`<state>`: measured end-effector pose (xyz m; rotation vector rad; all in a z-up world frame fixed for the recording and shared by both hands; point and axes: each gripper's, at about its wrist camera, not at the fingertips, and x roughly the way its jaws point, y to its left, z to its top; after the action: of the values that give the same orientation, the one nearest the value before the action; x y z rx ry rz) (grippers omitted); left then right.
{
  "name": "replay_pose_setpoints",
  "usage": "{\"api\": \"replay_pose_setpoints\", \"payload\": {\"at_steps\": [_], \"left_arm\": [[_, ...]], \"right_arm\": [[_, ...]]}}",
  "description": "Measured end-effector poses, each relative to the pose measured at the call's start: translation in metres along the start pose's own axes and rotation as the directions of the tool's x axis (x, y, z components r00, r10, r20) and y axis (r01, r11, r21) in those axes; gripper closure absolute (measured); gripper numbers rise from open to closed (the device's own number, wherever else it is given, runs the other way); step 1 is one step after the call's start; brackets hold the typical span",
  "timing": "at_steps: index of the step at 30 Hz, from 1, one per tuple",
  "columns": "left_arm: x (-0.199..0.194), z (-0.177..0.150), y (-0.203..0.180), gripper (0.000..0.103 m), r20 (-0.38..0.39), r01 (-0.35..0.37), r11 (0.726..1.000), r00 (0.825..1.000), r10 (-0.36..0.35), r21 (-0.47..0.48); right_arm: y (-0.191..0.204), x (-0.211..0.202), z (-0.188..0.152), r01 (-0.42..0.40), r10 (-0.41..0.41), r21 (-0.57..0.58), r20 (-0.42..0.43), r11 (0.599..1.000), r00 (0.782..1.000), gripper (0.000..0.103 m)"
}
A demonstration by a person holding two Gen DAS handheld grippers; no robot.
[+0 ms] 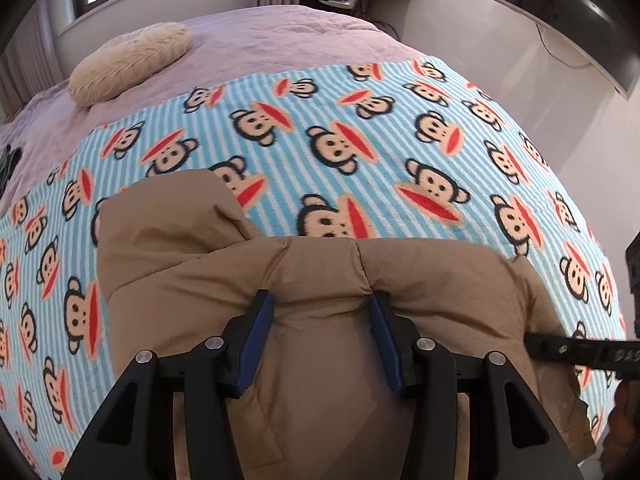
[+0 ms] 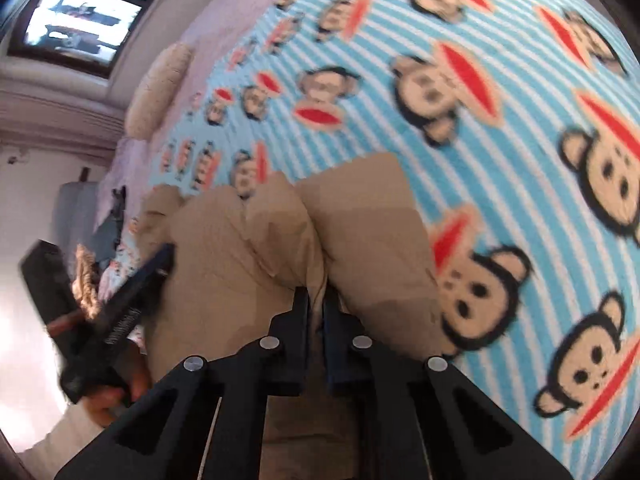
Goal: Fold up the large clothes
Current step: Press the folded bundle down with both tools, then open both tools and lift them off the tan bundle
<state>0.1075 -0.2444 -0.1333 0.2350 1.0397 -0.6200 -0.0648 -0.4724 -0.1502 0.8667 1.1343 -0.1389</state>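
Note:
A tan puffy jacket (image 1: pixel 320 272) lies bunched on a blue-striped monkey blanket (image 1: pixel 360 152) on the bed. My left gripper (image 1: pixel 322 306) is shut on a thick padded fold of it, and both blue pads (image 1: pixel 260 320) press into the fabric. The right gripper (image 1: pixel 532 342) reaches the jacket's right edge. In the right wrist view the right gripper (image 2: pixel 316 300) is shut, pinching a thin tan edge of the jacket (image 2: pixel 360 232) between nearly touching fingers. The left gripper (image 2: pixel 166 254), held by a hand (image 2: pixel 108 400), bites the jacket's left side.
A cream round cushion (image 1: pixel 128 64) rests on the lilac bedspread (image 1: pixel 280 36) beyond the blanket. A dark screen (image 1: pixel 568 12) hangs on the white wall at right. A window (image 2: pixel 80 12) is behind the bed, and a small dark object (image 1: pixel 8 160) lies at the bed's left edge.

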Motion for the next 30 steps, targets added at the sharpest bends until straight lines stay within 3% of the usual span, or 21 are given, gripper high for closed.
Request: {"api": "replay_pose_setpoints", "payload": {"at_steps": [4,10,14,17,19,21,23,30], "left_arm": [[0.002,0.004,-0.005,0.053,-0.019,-0.016,1.0,1.0,0.016,0.005],[-0.054,-0.003,0.041,0.053,-0.012,0.044,0.994,0.999,-0.045,-0.1],[-0.084,-0.033,0.076,0.053,-0.068,0.113,0.974,0.989,-0.128,-0.199],[-0.091,-0.06,0.08,0.053,-0.108,0.148,0.96,0.978,-0.178,-0.238],[-0.085,-0.075,0.076,0.051,-0.147,0.14,0.958,0.973,-0.18,-0.249],[-0.081,-0.089,0.072,0.039,-0.151,0.111,0.961,0.977,-0.152,-0.253],[-0.079,-0.096,0.069,0.039,-0.151,0.091,0.961,0.979,-0.133,-0.262],[-0.086,-0.098,0.073,0.039,-0.174,0.04,0.949,0.98,-0.099,-0.314]], "right_arm": [[-0.012,0.01,0.0,-0.011,0.011,0.03,-0.008,0.999,1.0,0.097],[-0.001,0.01,-0.001,0.021,-0.021,-0.014,-0.012,1.0,1.0,0.097],[-0.006,0.009,-0.002,0.001,-0.001,0.021,-0.012,1.0,1.0,0.097],[-0.002,0.0,-0.004,0.017,-0.017,0.011,-0.015,1.0,1.0,0.097],[0.004,-0.008,-0.008,0.046,-0.046,-0.016,-0.018,0.999,0.999,0.096],[0.012,-0.02,-0.013,0.076,-0.077,-0.05,-0.018,0.996,0.997,0.096],[0.021,-0.034,-0.019,0.1,-0.102,-0.091,-0.012,0.991,0.995,0.092],[0.04,-0.072,-0.058,0.139,-0.146,-0.212,-0.015,0.967,0.989,0.092]]}}
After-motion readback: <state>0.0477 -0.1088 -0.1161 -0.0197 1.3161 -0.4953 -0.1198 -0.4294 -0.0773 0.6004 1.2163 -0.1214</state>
